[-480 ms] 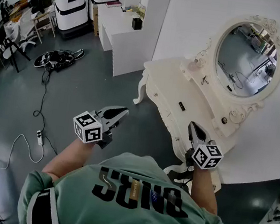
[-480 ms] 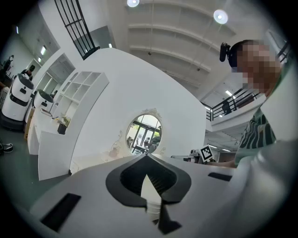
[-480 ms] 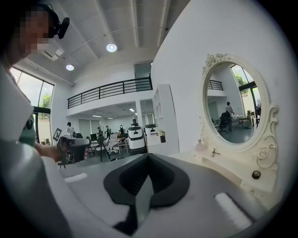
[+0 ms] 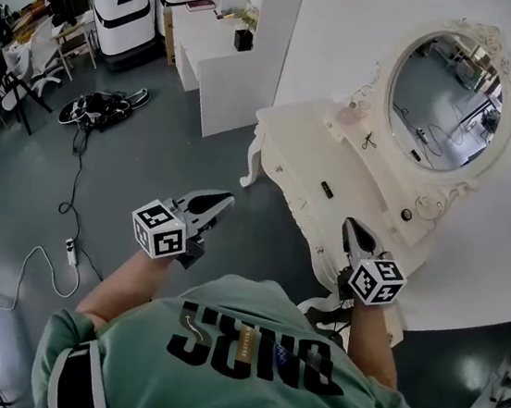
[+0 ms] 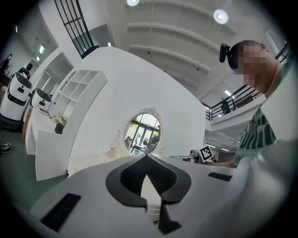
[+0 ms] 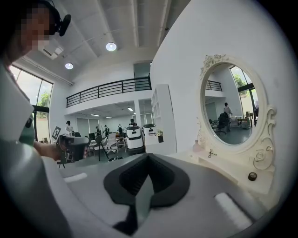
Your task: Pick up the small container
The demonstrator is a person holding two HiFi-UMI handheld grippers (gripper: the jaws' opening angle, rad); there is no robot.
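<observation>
A small dark round container [image 4: 407, 215] sits on the right end of the white dressing table [image 4: 305, 144], below the oval mirror [image 4: 448, 88]; the right gripper view shows the container [image 6: 252, 176] at the table's near right. My right gripper [image 4: 348, 223] is shut and empty, level with the table's front edge and short of the container. My left gripper [image 4: 230, 198] hangs over the grey floor left of the table, its jaws closed together with nothing between them. A small pale bottle [image 6: 197, 147] and a scissor-like item [image 6: 212, 153] lie further back on the table.
A white counter with shelving [image 4: 225, 66] stands behind the table's left end. Two white machines [image 4: 125, 6] are parked at the back left. Black gear and cables [image 4: 98, 109] and a power strip [image 4: 72, 250] lie on the floor. Chairs and desks crowd the far left.
The dressing table and mirror sit slightly further left and higher in the head view. Both grippers keep nearly the same places and stay shut.
</observation>
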